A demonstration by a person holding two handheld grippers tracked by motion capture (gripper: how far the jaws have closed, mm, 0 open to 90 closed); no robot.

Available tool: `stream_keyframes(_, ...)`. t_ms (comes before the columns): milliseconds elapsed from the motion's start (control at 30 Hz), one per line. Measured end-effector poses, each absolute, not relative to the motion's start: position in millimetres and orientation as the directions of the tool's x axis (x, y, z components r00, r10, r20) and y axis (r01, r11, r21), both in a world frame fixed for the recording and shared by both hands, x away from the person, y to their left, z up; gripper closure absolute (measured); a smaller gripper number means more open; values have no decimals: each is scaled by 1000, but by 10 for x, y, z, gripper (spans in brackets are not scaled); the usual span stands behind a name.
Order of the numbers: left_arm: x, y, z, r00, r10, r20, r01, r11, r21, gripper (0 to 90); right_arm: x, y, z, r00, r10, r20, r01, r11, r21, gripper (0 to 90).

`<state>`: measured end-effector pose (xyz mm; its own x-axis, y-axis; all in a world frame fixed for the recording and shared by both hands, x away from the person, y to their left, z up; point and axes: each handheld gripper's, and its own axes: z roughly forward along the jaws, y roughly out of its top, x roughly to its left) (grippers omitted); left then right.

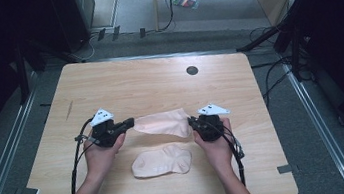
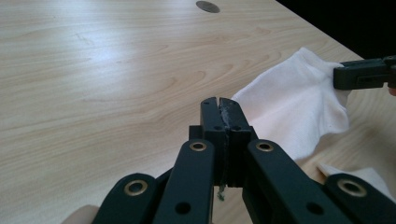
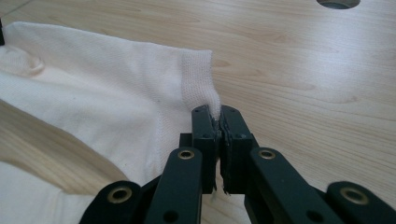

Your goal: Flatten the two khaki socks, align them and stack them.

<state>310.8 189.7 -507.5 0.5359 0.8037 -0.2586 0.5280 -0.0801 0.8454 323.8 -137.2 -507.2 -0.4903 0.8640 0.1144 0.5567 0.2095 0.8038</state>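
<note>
A pale pink sock [image 1: 163, 123] hangs stretched between my two grippers, a little above the wooden table [image 1: 147, 80]. My left gripper [image 1: 129, 124] is shut on one end of it; in the left gripper view the jaws [image 2: 219, 103] are pressed together at the sock's [image 2: 299, 107] edge. My right gripper [image 1: 192, 122] is shut on the other end; in the right gripper view its jaws [image 3: 219, 112] pinch the ribbed cuff of the sock [image 3: 116, 102]. A second, matching sock [image 1: 161, 161] lies flat on the table just below, between the person's hands.
A round dark cable hole [image 1: 192, 70] sits in the table near its far edge. Dark stands and cables [image 1: 273, 38] crowd the floor to the right, and dark equipment [image 1: 69, 19] stands at the far left.
</note>
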Motion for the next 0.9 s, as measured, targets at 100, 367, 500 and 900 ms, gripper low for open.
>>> stream_keyframes(100,3011,1936,-5069,536,799,-271,529,-67,846,900,3180,-1369,-5026,-506,855,115,548,216,808,867)
stream_keyframes(367,2773,1995,-5046,536,798,-277,523,-56,850,900,3030,-1345,-4951,-543,830,127,546,234,804,866)
stream_keyframes(500,2673,2006,-5038,540,795,-277,524,-59,850,900,2954,-1350,-4937,-557,820,129,547,246,800,866)
stream_keyframes(900,2376,2000,-5099,547,788,-282,542,-76,837,900,2716,-1380,-4978,-585,799,142,564,274,779,866)
